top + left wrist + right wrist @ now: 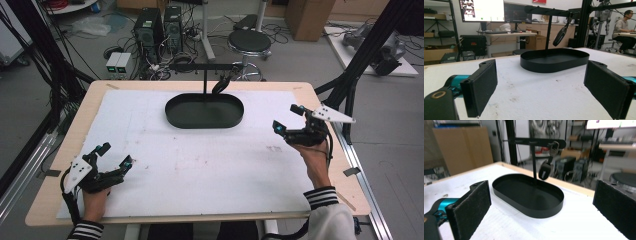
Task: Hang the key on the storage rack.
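A tray (204,111) sits on the mat (200,165) in the upper middle of the high view. A stand (205,75) rises from the tray's far side, and a key fob (220,85) hangs from its crossbar, right of the post. The left gripper (116,155) sits at the lower left, the right gripper (288,118) at middle right, both well apart from the tray.

Even, bright indoor light; soft shadows, slight blur.
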The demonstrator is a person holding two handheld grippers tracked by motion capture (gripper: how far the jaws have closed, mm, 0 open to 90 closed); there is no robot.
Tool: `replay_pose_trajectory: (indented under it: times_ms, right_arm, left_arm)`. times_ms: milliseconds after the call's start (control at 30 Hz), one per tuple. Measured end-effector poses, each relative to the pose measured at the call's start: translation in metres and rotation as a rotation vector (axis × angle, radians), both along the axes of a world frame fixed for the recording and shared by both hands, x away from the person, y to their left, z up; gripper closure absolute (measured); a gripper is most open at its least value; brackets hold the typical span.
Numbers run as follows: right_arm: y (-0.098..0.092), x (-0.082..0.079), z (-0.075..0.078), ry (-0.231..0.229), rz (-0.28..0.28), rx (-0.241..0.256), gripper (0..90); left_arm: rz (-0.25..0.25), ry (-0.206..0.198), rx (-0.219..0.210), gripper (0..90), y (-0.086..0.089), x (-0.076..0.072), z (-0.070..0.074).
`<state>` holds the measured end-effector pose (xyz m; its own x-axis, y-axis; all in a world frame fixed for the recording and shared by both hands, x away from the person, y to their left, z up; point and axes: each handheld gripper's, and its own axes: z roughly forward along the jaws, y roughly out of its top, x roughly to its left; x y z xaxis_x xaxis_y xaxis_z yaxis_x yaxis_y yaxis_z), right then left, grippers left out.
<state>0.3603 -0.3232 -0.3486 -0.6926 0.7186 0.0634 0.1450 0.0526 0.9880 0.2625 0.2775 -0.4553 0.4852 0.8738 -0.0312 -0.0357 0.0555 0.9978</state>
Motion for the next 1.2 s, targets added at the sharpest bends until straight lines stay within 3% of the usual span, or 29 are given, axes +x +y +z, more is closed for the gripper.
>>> replay_pose_trajectory:
  times_ms: [33, 167, 400, 600, 867, 1000, 1200]
  right_arm:
    - [-0.001, -0.004, -0.006, -0.016, 0.006, 0.013, 0.4]
    - [-0.005, -0.016, -0.031, 0.005, 0.017, 0.030, 0.5]
    - [-0.010, -0.027, -0.066, -0.001, -0.014, 0.015, 0.4]
    - [-0.014, -0.038, -0.080, -0.063, -0.033, 0.059, 0.4]
    - [-0.016, -0.045, -0.102, -0.040, -0.035, 0.064, 0.5]
    - [-0.011, -0.052, -0.104, -0.114, -0.061, 0.027, 0.4]
    - [-0.009, -0.053, -0.104, -0.126, -0.078, 0.006, 0.4]
  left_arm:
    - [0.000, -0.001, 0.000, 12.0, 0.000, 0.000, 0.000]
    - [0.000, -0.004, 0.003, 12.0, 0.000, 0.000, 0.000]
    - [0.000, -0.005, 0.004, 12.0, 0.000, 0.000, 0.000]
    - [0.000, -0.008, 0.009, 12.0, -0.001, -0.001, 0.000]
    - [0.002, -0.007, 0.010, 12.0, -0.001, -0.001, 0.000]
    - [0.002, -0.007, 0.005, 12.0, -0.001, 0.000, 0.000]
    - [0.001, -0.009, 0.003, 12.0, -0.001, -0.001, 0.000]
